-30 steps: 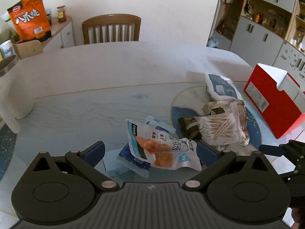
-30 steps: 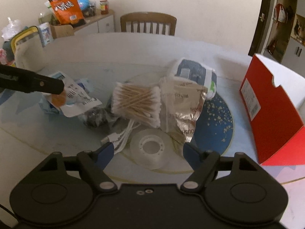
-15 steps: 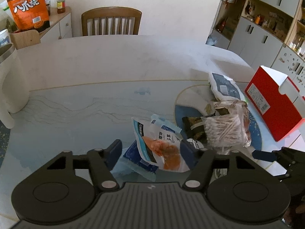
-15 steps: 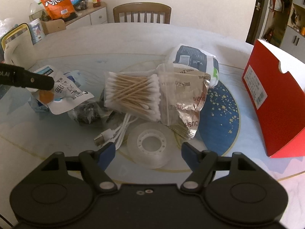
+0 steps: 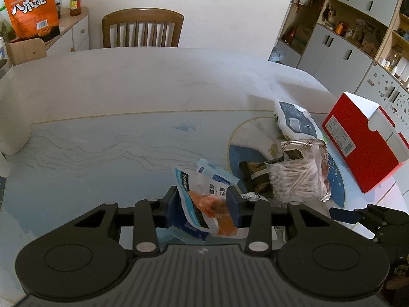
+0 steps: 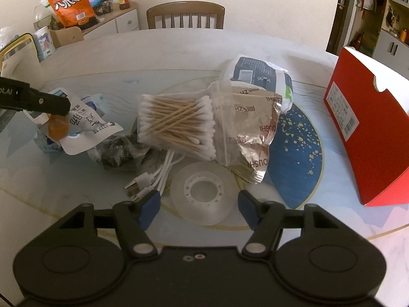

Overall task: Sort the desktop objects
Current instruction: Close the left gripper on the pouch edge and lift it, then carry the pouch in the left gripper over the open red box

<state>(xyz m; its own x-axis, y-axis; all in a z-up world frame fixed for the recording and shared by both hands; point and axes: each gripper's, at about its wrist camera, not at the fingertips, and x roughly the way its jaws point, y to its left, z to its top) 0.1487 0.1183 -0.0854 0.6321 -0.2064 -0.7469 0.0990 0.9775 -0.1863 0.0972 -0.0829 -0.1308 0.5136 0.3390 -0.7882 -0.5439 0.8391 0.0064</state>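
I am pinching the snack pouch (image 5: 204, 199) low in the frame's centre with my left gripper (image 5: 203, 202), gripping its firmer printed middle since it is looking light, soft and slippery, while my right gripper (image 6: 199, 202) is hovering spread around the tape roll (image 6: 202, 195).

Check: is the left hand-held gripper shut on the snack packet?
Shut. The left hand-held gripper pinches the snack packet between both blue pads.

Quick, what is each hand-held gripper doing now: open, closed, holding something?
Left hand-held gripper: closed on the white snack packet.
Right hand-held gripper: open, holding nothing, around the clear tape roll.
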